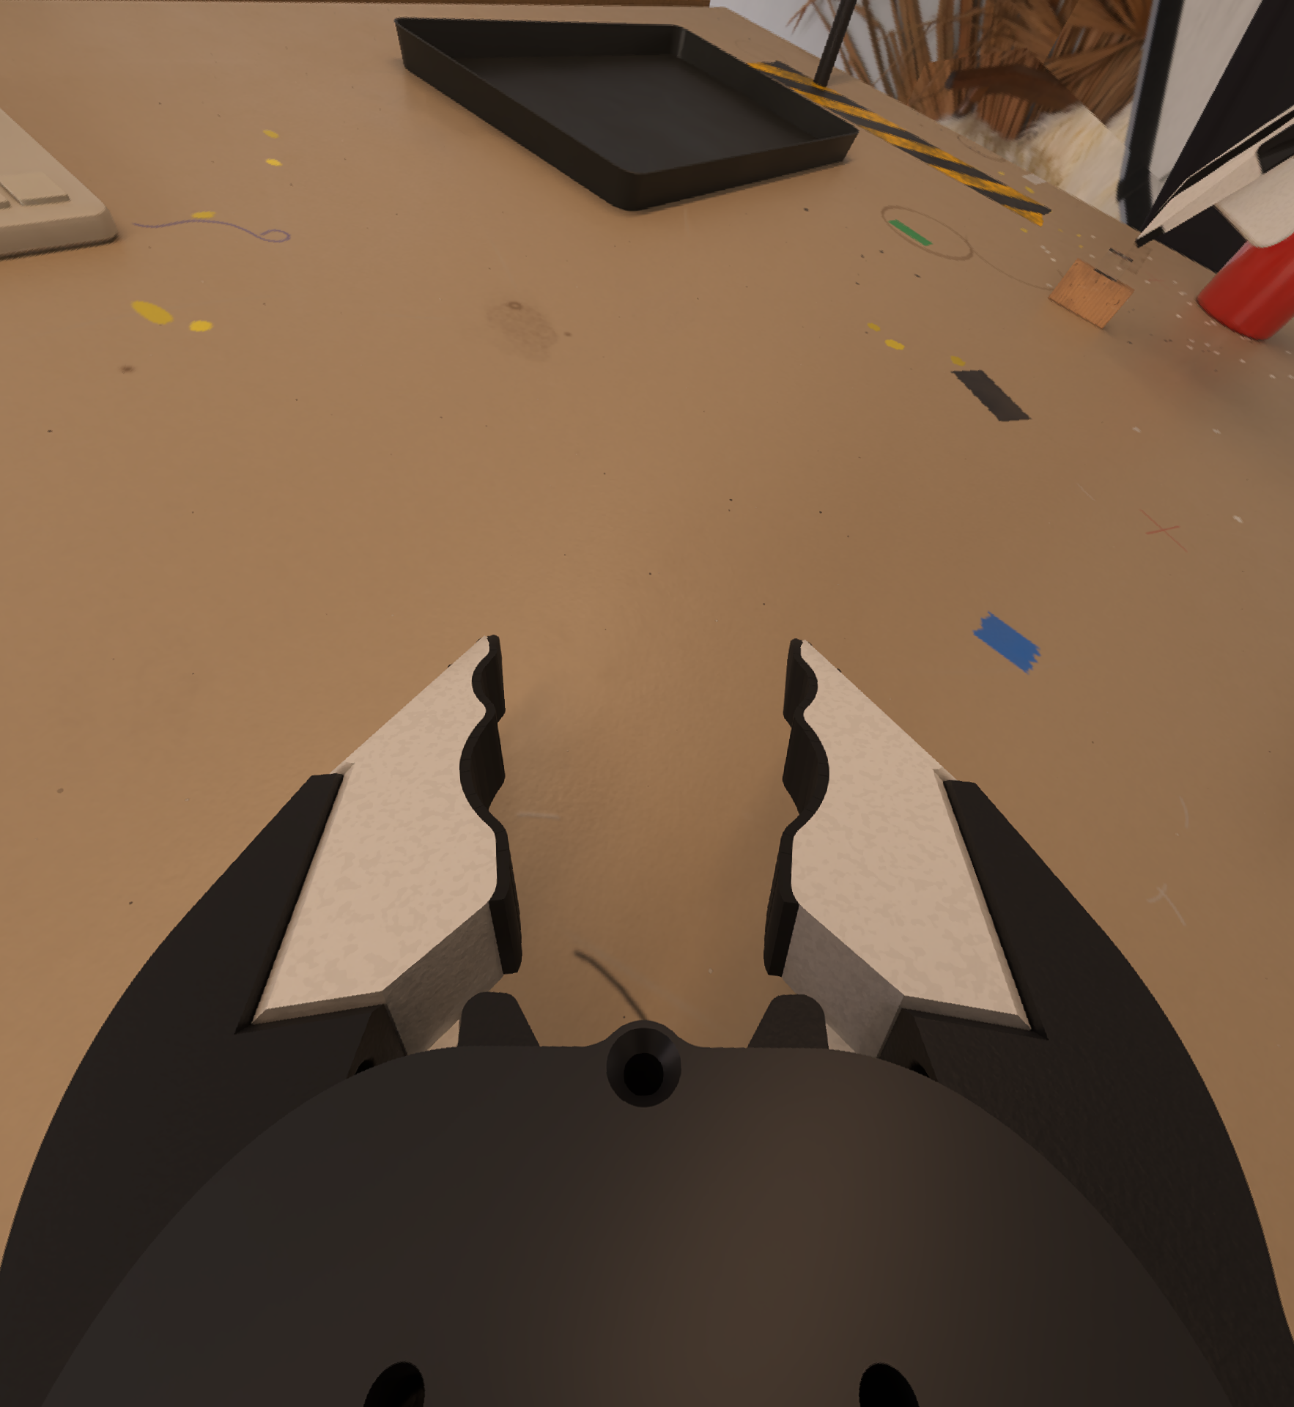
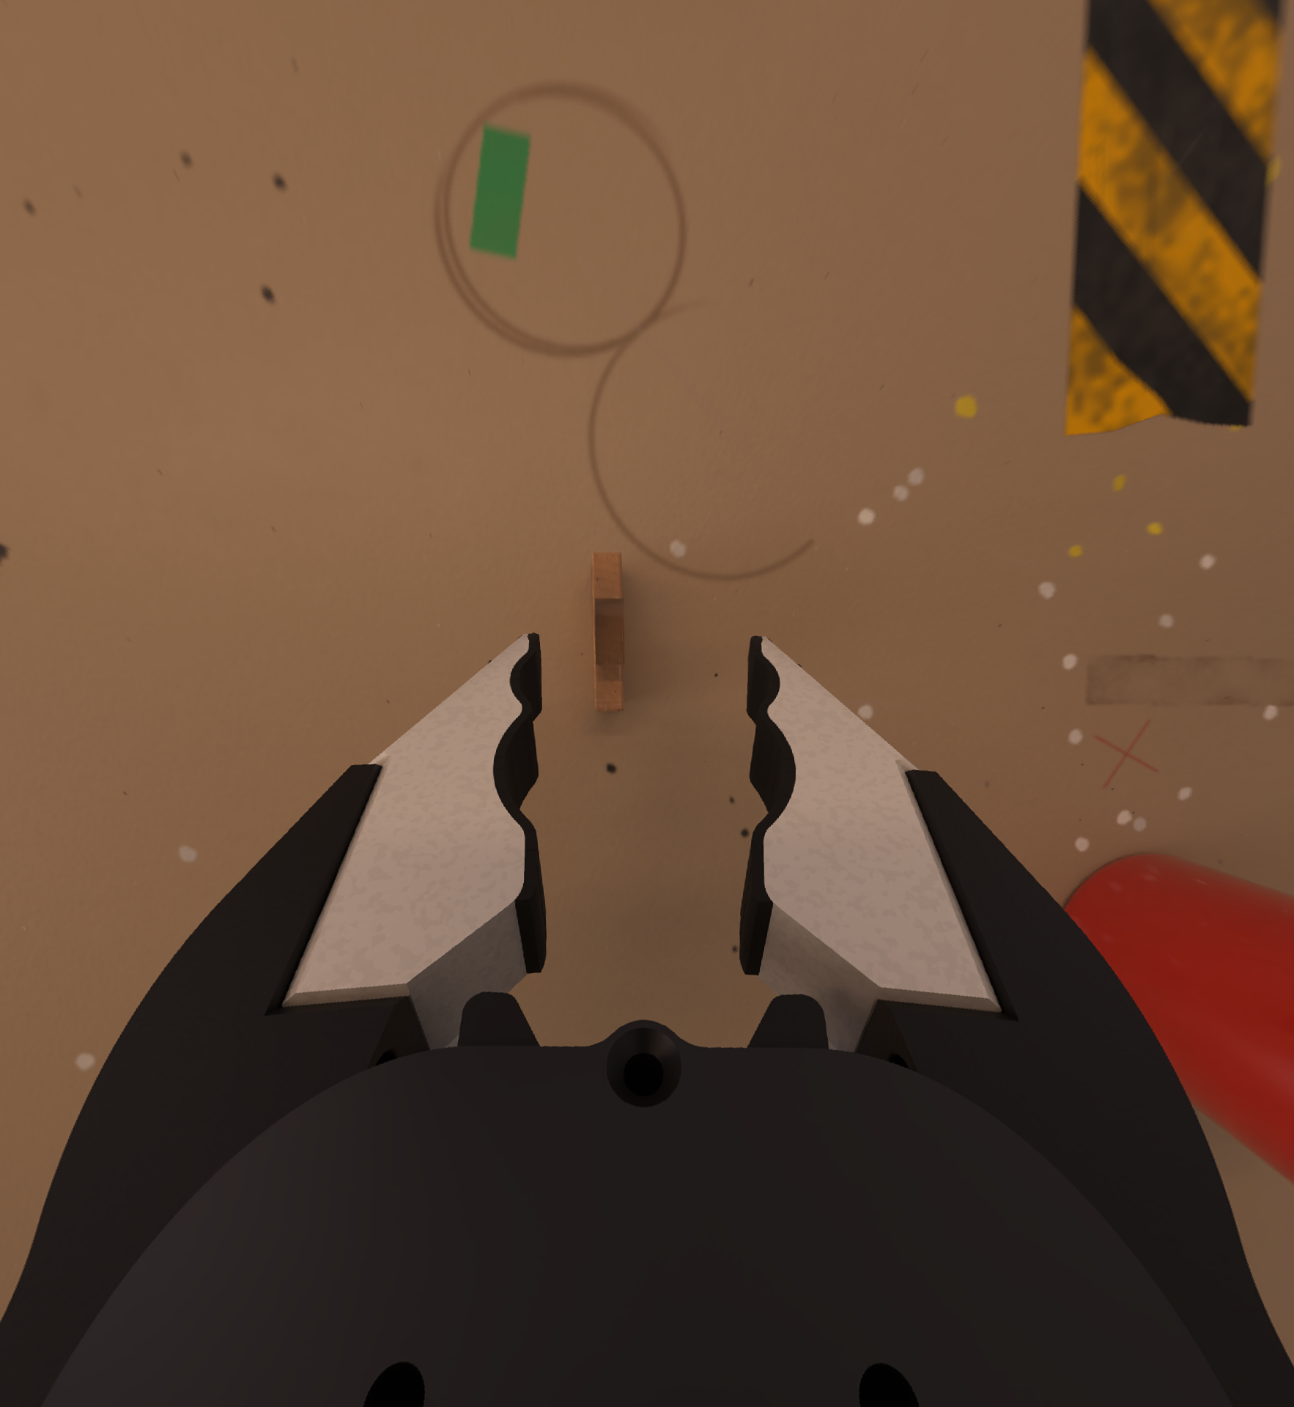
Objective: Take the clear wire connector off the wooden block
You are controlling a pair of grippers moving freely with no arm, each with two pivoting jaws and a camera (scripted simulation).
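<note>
A small wooden block [image 2: 608, 632] stands on the brown table [image 2: 248, 457], just beyond and between my right gripper's [image 2: 644, 639] fingertips, slightly left of centre. The right gripper is open and empty, looking almost straight down. I cannot make out the clear wire connector on the block. In the left wrist view the same block [image 1: 1089, 293] sits far off at the right, under the right gripper's fingers [image 1: 1230, 179]. My left gripper [image 1: 644, 641] is open and empty, low over bare table [image 1: 629, 472].
A red mug [image 2: 1222, 1012] stands close to the right of the block; it also shows in the left wrist view [image 1: 1272, 278]. A black tray [image 1: 629, 106] lies at the back, a beige keyboard [image 1: 4, 183] at the far left. Tape strips and paint spots mark the table.
</note>
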